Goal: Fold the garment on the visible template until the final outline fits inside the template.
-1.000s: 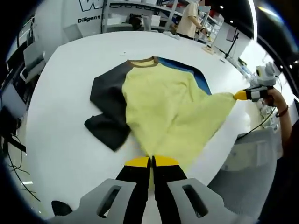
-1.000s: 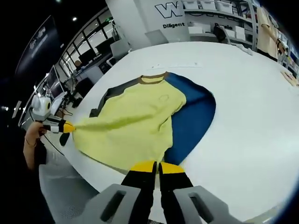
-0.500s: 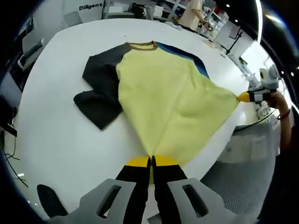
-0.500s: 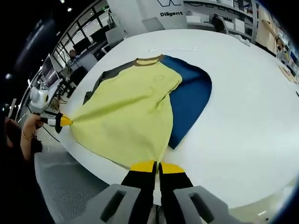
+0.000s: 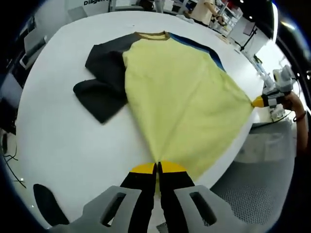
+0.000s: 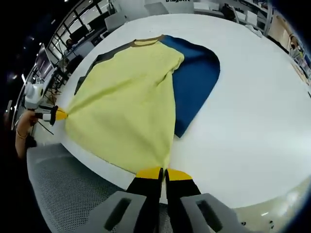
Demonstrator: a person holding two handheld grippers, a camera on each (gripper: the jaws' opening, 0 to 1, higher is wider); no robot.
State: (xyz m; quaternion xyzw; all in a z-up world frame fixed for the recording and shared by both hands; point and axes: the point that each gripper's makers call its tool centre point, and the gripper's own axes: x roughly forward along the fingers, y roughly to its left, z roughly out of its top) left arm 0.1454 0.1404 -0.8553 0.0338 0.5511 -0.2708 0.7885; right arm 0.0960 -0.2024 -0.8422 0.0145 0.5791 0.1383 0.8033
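Note:
A yellow shirt [image 5: 184, 97] with dark grey sleeves [image 5: 102, 80] and a brown collar lies stretched over the white table [image 5: 63, 141]. Under it lies a blue template [image 6: 194, 77], a strip of which also shows in the left gripper view [image 5: 206, 51]. My left gripper [image 5: 157, 167] is shut on one hem corner. My right gripper [image 6: 163, 171] is shut on the other hem corner and appears in the left gripper view [image 5: 260, 102], as the left gripper [image 6: 57, 115] does in the right gripper view. The hem is pulled taut between them, past the table's near edge.
A grey mesh floor mat [image 6: 63, 189] lies below the table edge. Shelves and a person [image 5: 204, 7] stand at the far side of the room. Desks and monitors [image 6: 73, 29] line the left in the right gripper view.
Both grippers have pulled the hem further back towards the table edge, spreading the shirt wider and flatter. More of the blue template is uncovered in the right gripper view.

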